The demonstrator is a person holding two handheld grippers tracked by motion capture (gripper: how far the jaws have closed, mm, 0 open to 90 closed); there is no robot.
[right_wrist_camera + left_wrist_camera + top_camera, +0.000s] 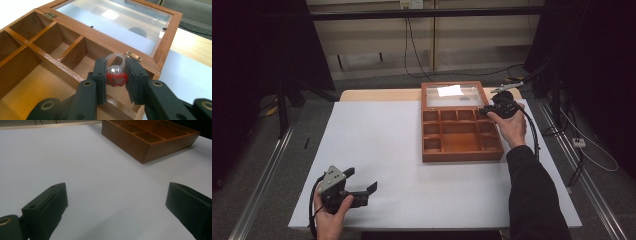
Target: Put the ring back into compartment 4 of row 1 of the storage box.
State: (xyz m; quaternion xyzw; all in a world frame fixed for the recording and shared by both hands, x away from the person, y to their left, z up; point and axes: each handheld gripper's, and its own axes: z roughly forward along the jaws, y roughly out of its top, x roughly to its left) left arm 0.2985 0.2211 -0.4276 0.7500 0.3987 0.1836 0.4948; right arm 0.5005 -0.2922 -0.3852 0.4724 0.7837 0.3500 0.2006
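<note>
A small red-and-clear ring, pinched in the right tool over the wooden box's back-corner compartment, should be lowered before release; the left tool rests open on the tabletop.

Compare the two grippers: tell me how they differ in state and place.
The right gripper is shut on a small red-and-clear ring; the left gripper stands open with nothing between its jaws. The right gripper is over the back right corner of the wooden box, above a compartment; the left gripper is near the table's front left edge, well away from the box. Both are black, two-jawed and hand-held.
</note>
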